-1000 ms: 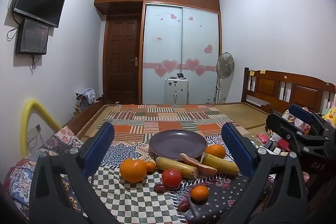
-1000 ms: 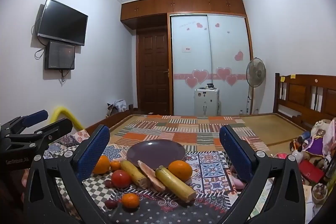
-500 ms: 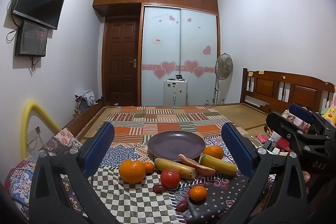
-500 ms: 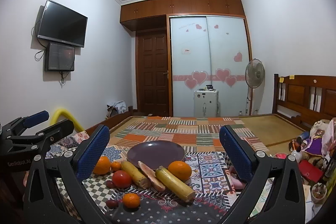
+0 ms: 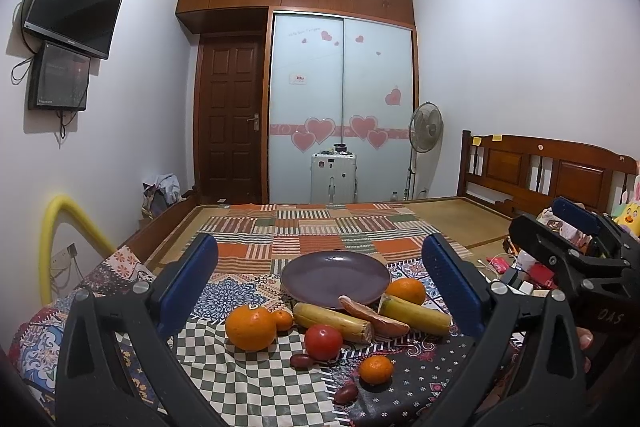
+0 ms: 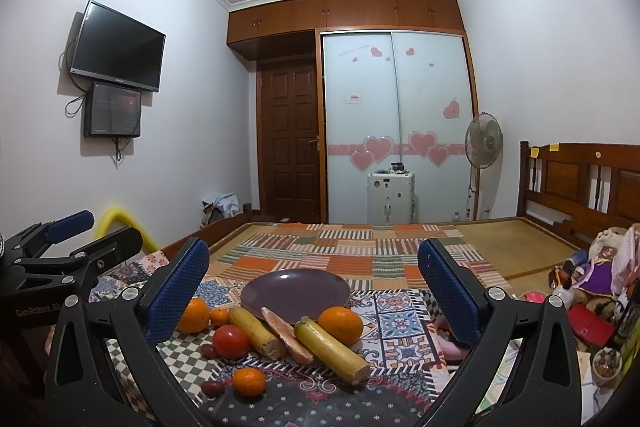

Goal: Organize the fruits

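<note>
An empty purple plate (image 5: 335, 278) (image 6: 295, 290) lies on the patchwork bedspread. In front of it lie a big orange (image 5: 250, 327) (image 6: 193, 315), a second orange (image 5: 405, 291) (image 6: 341, 324), a red tomato (image 5: 323, 342) (image 6: 230, 342), two yellow sugarcane pieces (image 5: 332, 322) (image 6: 330, 348), a pink slice (image 5: 372, 315) (image 6: 286, 335), small tangerines (image 5: 375, 369) (image 6: 249, 382) and dark dates (image 5: 302, 360). My left gripper (image 5: 320, 283) is open and empty, held above the fruit. My right gripper (image 6: 314, 283) is open and empty too. Each shows at the other's side (image 5: 576, 251) (image 6: 60, 259).
A wooden headboard (image 5: 552, 171) stands at the right with toys and clutter (image 6: 592, 283) below it. A fan (image 6: 483, 141), a white suitcase (image 6: 391, 197), a wardrobe and a door stand at the back. A yellow tube (image 5: 64, 223) is at the left wall.
Both views have tilted slightly; the fruit and plate sit a little higher and farther in the frames. Both grippers stay open. Nothing was grasped or moved.
</note>
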Tool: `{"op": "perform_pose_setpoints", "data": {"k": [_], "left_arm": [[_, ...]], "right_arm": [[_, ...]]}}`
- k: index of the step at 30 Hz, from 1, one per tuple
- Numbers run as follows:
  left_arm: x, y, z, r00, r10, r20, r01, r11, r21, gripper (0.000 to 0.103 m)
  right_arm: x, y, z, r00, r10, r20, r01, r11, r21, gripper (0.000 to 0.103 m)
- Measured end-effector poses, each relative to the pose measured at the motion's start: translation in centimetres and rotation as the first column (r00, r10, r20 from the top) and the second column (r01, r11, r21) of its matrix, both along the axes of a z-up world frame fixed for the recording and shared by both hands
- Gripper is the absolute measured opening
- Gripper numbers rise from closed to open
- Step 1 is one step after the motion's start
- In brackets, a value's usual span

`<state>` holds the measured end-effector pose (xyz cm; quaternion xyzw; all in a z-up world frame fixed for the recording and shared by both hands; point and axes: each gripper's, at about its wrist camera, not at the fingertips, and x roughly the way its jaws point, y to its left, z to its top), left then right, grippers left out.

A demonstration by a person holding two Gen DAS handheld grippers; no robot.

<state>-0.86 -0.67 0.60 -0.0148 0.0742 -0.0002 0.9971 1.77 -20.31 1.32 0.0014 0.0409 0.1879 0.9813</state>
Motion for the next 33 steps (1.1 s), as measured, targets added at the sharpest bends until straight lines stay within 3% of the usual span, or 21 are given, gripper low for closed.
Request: {"op": "perform_pose_setpoints", "data": {"k": [33], "left_arm": [[-0.03, 0.33, -0.09, 1.000, -0.001, 0.003, 0.001, 1.000, -0.010, 0.103]], "right_arm": [[0.23, 0.23, -0.40, 1.000, 0.000, -0.007, 0.000, 1.000, 0.009, 0.103]]}}
